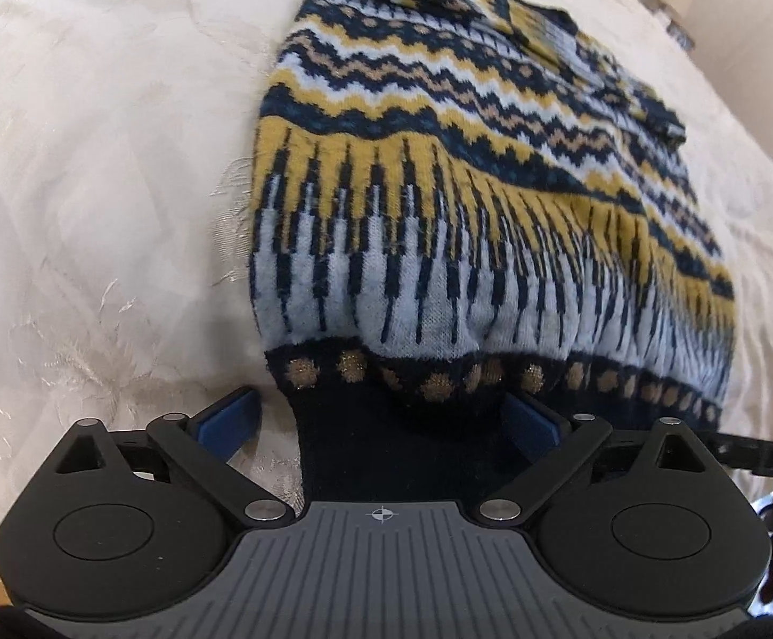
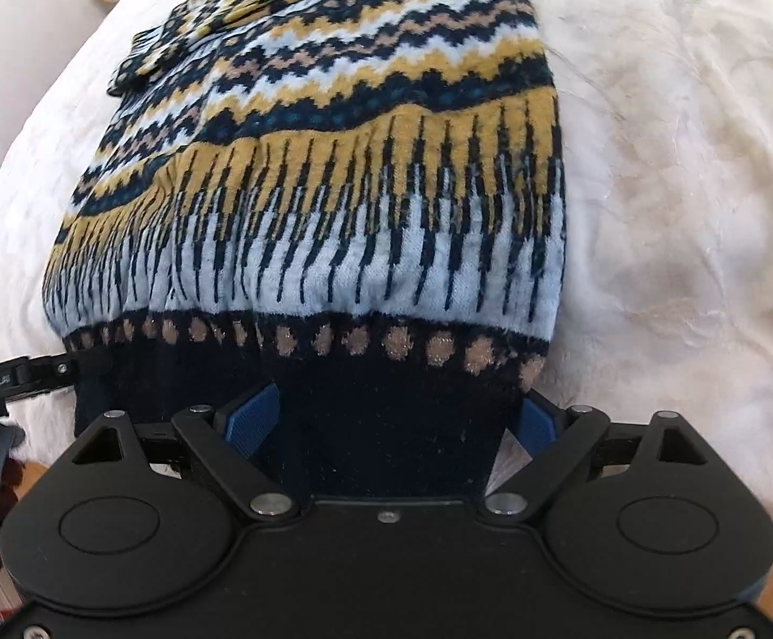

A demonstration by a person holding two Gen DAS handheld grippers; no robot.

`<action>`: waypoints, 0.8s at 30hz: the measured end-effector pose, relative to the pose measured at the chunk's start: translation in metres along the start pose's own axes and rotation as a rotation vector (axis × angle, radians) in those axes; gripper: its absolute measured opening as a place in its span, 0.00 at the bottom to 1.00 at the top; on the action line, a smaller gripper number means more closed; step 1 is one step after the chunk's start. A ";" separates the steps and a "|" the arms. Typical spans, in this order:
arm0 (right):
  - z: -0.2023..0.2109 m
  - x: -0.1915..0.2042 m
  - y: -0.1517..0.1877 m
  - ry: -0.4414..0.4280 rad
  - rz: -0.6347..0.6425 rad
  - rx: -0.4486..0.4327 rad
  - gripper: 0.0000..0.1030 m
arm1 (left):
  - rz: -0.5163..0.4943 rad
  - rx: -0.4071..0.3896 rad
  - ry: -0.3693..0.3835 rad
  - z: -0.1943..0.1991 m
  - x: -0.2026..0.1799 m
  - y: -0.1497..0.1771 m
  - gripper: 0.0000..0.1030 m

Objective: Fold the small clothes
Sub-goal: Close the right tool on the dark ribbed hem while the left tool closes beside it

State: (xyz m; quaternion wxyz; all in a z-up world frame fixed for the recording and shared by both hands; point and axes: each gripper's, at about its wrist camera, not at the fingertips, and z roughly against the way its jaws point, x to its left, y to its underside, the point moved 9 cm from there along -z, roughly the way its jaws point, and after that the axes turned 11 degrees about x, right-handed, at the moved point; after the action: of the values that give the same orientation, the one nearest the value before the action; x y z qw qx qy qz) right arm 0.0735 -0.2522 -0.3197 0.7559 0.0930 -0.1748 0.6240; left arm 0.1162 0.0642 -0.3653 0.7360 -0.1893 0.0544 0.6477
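A: A cream bedspread (image 1: pixel 93 170) is covering the bed, and the patterned sweater (image 1: pixel 466 202) is lying flat across it.

B: Both grippers?

A: The left gripper (image 1: pixel 381 415) and right gripper (image 2: pixel 399 415) are standing wide apart, straddling the dark hem (image 2: pixel 386 426), pinching nothing.

B: Likely they're setting up the bottom fold; next, closing on the hem and lifting evenly.

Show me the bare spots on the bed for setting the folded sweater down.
Free: cream bedspread left of the sweater, and the wide stretch on its right in the right wrist view. Crowded: the near hem, with the left gripper and right gripper.
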 end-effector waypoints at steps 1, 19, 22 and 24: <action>0.000 0.000 0.000 0.004 -0.013 0.002 0.89 | 0.004 -0.004 0.010 0.001 0.001 0.001 0.94; 0.036 -0.007 0.008 0.072 -0.064 -0.037 0.11 | 0.058 -0.084 0.055 0.026 0.016 0.013 0.66; 0.034 -0.012 0.012 0.108 -0.071 -0.015 0.10 | 0.103 -0.113 0.076 0.029 0.022 0.014 0.66; 0.034 -0.012 0.011 0.112 -0.079 -0.016 0.10 | 0.118 -0.114 0.073 0.026 0.023 0.012 0.65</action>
State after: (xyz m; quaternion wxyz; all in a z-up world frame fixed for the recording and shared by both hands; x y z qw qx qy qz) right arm 0.0561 -0.2732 -0.2942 0.7894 0.0587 -0.1334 0.5963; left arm 0.1035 0.0958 -0.3510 0.6821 -0.2508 0.0550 0.6847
